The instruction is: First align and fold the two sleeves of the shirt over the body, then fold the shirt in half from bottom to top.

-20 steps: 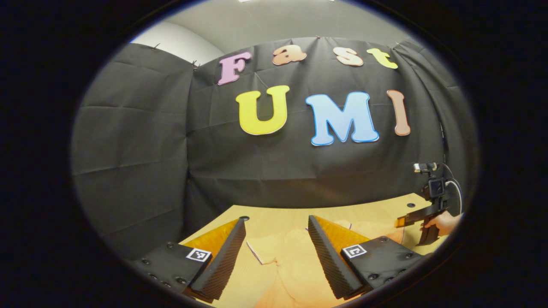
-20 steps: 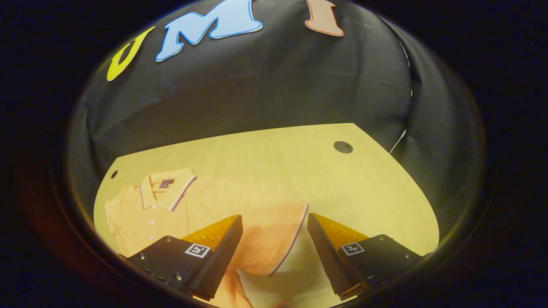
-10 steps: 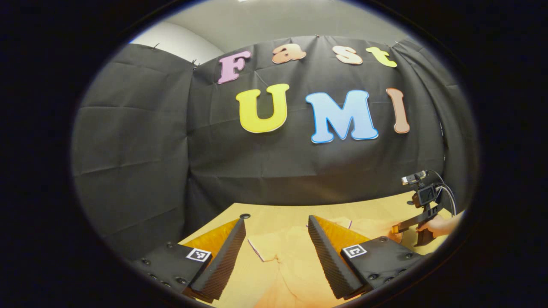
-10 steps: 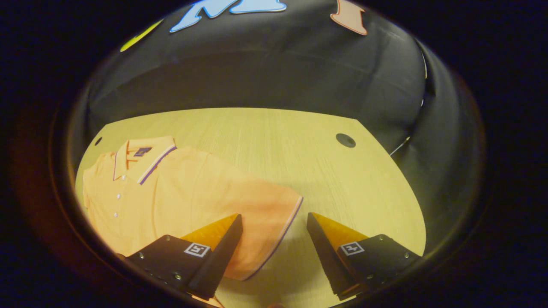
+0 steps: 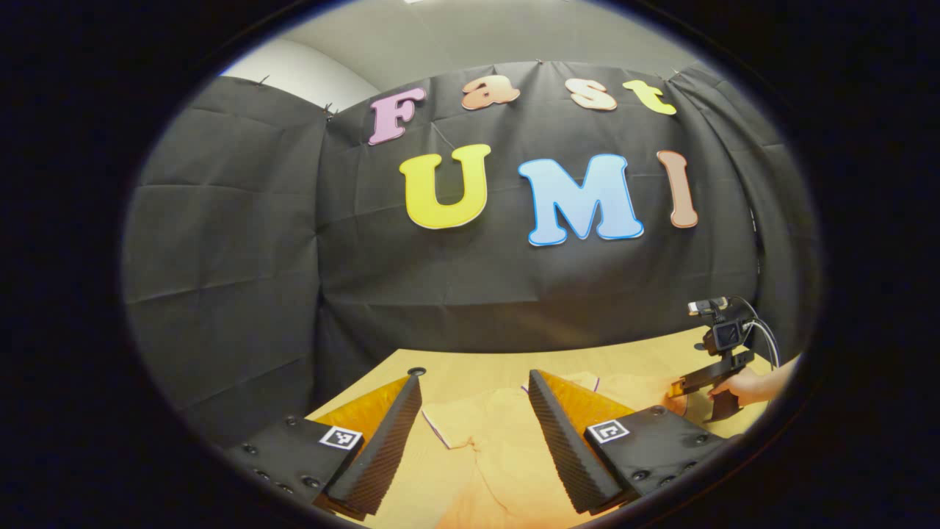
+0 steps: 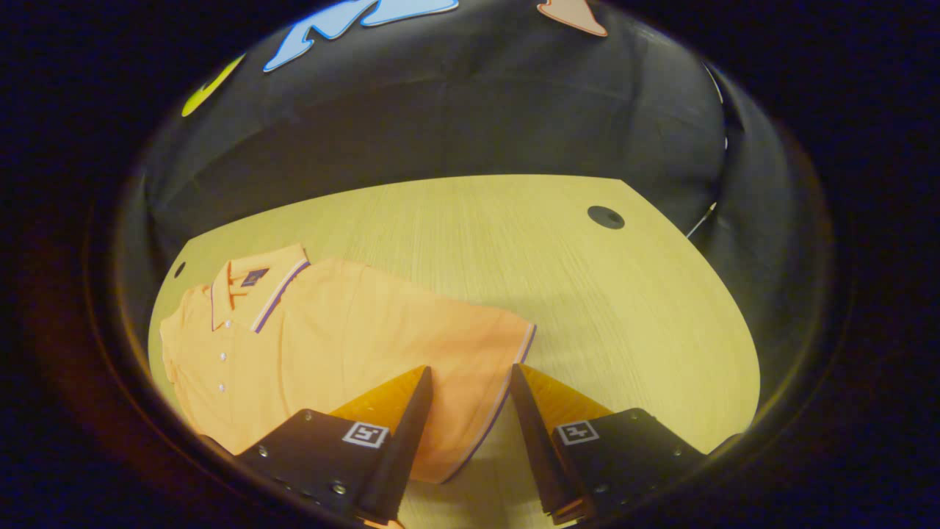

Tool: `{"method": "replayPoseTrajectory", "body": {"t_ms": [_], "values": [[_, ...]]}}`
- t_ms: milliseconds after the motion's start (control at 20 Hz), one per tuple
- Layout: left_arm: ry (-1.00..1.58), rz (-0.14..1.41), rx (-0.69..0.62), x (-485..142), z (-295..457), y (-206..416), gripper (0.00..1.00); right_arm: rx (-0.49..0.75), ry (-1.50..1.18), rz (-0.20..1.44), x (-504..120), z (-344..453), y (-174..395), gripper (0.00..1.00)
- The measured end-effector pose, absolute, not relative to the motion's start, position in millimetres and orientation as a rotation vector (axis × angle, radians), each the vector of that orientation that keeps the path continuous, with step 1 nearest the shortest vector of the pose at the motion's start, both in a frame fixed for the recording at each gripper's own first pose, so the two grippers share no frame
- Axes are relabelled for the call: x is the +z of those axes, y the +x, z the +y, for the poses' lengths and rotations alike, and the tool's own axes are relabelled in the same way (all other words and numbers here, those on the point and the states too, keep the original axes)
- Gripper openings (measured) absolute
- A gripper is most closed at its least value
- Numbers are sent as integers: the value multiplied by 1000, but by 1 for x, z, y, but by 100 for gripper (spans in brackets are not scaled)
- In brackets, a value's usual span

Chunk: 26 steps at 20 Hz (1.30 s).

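Your right gripper (image 6: pixel 466 382) hangs over the sleeve (image 6: pixel 470 367) of the orange polo shirt (image 6: pixel 330 345), fingers parted around its striped cuff, not pinching. The shirt lies flat on the wooden table (image 6: pixel 587 294). Your left gripper (image 5: pixel 474 389) is spread wide above the other sleeve (image 5: pixel 477 422).

Right gripper (image 6: pixel 464 382) jaws part-open, gap straddles the sleeve (image 6: pixel 470 367) hem; bare table (image 6: pixel 587 294) ahead and right of them, free passage. Left gripper (image 5: pixel 474 393) jaws wide, shirt (image 5: pixel 499 441) between and ahead; booth wall (image 5: pixel 514 294) blocks beyond (hand (image 5: pixel 742 386) far right).
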<state>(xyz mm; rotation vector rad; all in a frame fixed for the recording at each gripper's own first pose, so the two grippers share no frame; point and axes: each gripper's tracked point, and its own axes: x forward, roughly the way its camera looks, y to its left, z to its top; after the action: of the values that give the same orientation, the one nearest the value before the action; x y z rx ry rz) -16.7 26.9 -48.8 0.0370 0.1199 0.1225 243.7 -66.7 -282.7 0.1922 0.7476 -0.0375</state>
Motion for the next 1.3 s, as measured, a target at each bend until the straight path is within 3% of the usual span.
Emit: {"method": "replayPoseTrajectory", "body": {"t_ms": [100, 150, 200, 250, 300, 350, 400, 750, 800, 850, 1100, 1150, 1300], "values": [[35, 118, 122, -49, 27, -18, 95, -32, 194, 751, -281, -65, 242, 47], [33, 119, 122, -49, 27, -19, 95, -24, 193, 749, -280, -66, 241, 46], [30, 120, 122, -50, 27, -19, 99, -27, 210, 760, -280, -66, 241, 31], [29, 120, 124, -51, 28, -21, 92, -29, 217, 761, -278, -66, 242, 17], [27, 122, 124, -52, 29, -21, 96, -54, 210, 768, -280, -69, 239, 18], [28, 121, 124, -51, 28, -23, 96, -57, 216, 761, -274, -67, 240, 2], [30, 118, 127, -50, 29, -24, 100, -51, 222, 744, -269, -64, 241, 4], [13, 123, 144, -55, 36, -31, 99, 108, 114, 595, -207, 0, 242, 3], [12, 123, 150, -56, 38, -32, 96, 135, 101, 597, -208, 11, 241, 4], [10, 123, 157, -56, 42, -34, 99, 156, 88, 603, -210, 20, 239, 4], [-1, 130, 199, -62, 57, -46, 100, 235, 38, 635, -224, 54, 231, 4], [-7, 133, 207, -64, 60, -48, 96, 254, 38, 647, -228, 61, 229, 6], [-15, 143, 227, -71, 68, -51, 99, 281, 24, 679, -236, 69, 223, 6]]}}
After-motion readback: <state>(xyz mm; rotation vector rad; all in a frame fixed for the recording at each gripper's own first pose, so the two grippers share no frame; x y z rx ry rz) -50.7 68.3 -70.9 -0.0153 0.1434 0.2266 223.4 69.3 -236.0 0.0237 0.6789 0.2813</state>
